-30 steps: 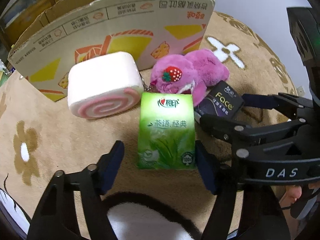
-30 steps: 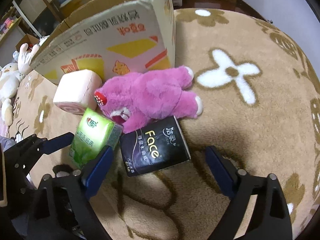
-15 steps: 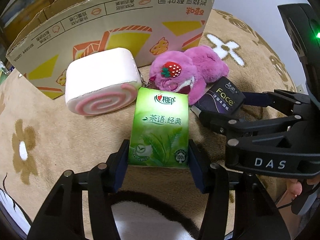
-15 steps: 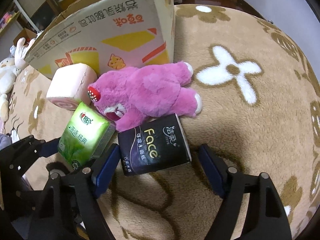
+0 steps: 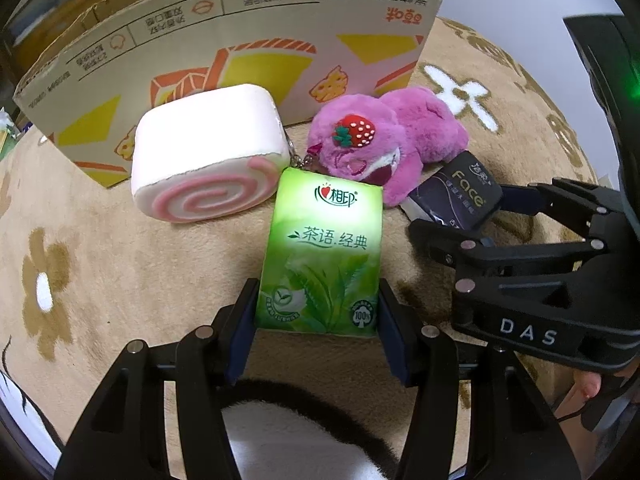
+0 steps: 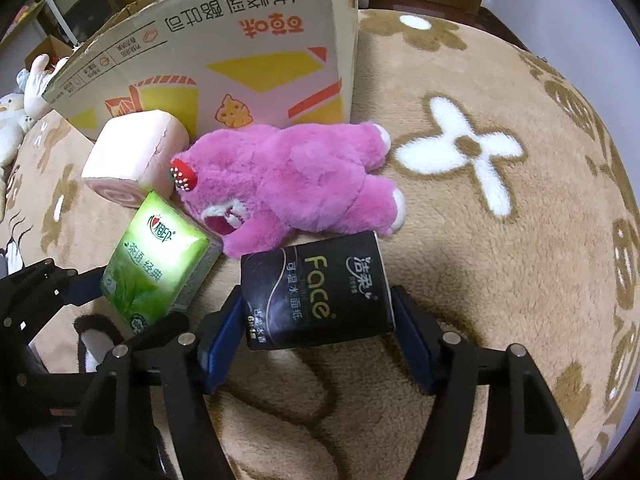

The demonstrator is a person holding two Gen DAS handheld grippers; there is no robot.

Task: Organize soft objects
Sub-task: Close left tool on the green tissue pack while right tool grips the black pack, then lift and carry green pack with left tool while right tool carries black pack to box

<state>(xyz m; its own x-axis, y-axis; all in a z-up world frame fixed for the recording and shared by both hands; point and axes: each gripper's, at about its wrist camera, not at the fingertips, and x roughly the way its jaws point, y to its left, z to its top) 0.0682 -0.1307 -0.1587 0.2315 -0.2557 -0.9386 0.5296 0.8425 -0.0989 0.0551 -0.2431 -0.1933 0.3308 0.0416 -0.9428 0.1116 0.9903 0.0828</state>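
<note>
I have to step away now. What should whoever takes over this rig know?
Left gripper: pads against the green tissue pack, which looks gripped.
Right gripper: jaws closing around the black tissue pack; no firm grip visible yet.
Both packs lie on the rug, with the pink bear and the swirl-roll cushion behind them, in front of the cardboard box.
Done: nothing shows as put away yet.
Left: finish the right grip, lift both packs, then move the bear and cushion, probably into the box.
</note>
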